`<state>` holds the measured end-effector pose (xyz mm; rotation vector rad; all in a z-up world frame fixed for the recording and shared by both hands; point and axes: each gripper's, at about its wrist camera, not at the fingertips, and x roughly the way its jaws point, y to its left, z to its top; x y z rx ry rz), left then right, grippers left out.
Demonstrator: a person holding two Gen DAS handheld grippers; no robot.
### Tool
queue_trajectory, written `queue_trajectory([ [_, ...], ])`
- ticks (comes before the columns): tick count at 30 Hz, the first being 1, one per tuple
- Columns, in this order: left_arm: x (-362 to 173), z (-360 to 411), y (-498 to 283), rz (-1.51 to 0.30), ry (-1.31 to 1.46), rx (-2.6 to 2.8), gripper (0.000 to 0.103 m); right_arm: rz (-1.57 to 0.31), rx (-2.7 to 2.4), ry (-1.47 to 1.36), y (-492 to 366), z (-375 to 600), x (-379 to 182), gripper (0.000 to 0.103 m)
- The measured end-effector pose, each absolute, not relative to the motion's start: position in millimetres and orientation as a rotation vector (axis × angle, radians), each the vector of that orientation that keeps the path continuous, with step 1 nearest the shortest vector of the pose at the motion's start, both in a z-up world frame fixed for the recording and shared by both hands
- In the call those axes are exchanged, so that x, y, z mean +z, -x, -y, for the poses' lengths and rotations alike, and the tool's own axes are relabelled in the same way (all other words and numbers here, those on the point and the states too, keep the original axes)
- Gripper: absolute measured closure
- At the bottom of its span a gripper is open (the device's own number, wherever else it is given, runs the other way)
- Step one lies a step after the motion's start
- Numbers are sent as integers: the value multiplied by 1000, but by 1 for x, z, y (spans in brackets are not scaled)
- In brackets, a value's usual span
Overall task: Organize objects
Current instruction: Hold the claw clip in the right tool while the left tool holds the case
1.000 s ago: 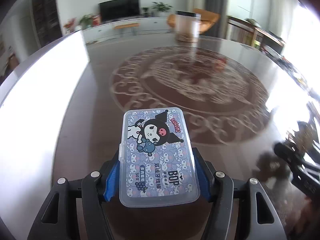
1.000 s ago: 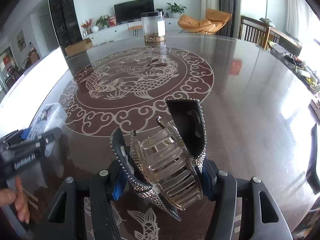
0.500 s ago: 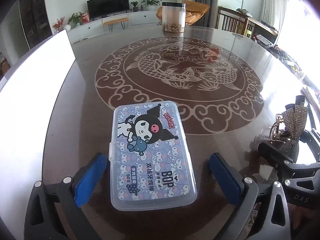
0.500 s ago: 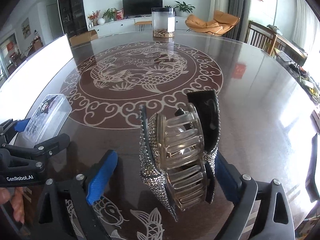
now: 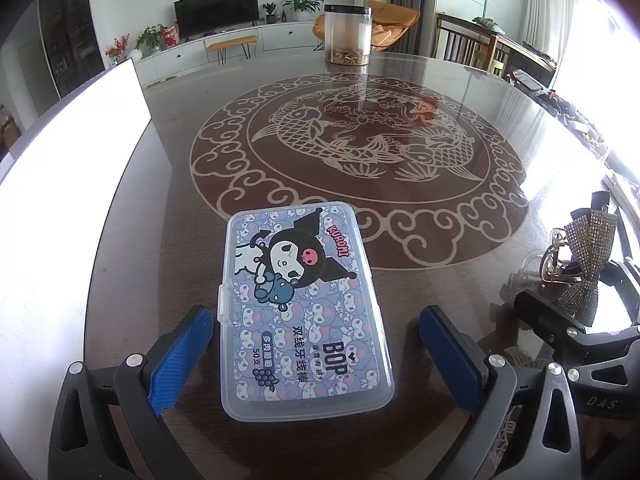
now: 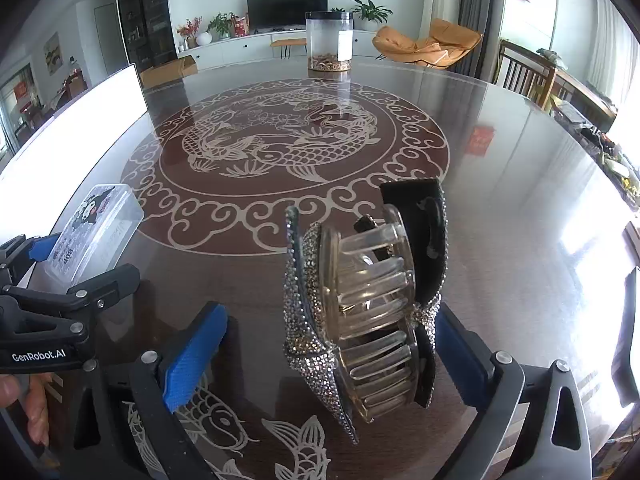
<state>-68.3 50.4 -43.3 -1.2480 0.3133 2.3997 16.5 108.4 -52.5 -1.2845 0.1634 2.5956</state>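
Observation:
A clear plastic floss-pick box (image 5: 304, 312) with a cartoon label lies flat on the dark table. My left gripper (image 5: 314, 316) stands open around it, both blue pads well clear of its sides. The same box (image 6: 96, 232) shows at the left of the right wrist view. A rhinestone hair claw clip (image 6: 368, 304) with clear teeth rests on the table between the fingers of my right gripper (image 6: 328, 312). Its jaws are opening: the left pad (image 6: 196, 356) is far from the clip, while the right one is close beside it. The clip (image 5: 588, 256) also appears at the right of the left wrist view.
The round table (image 5: 360, 140) has a carp pattern under a glossy top. A clear jar (image 5: 347, 36) stands at its far side. A white panel (image 5: 72, 152) lies along the left edge. Wooden chairs and clutter sit at the right. A hand (image 6: 24, 400) holds the left gripper.
Both grippers have opened wide and let go. The box and the hair clip, gripped a second ago, now lie free on the table between the pads.

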Motion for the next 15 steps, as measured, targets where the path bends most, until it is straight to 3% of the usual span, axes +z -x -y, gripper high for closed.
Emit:
queue_trajectory([
  [15, -43, -44, 64, -356, 1263, 2325, 0, -181, 2642, 1289, -20, -107, -51, 2],
])
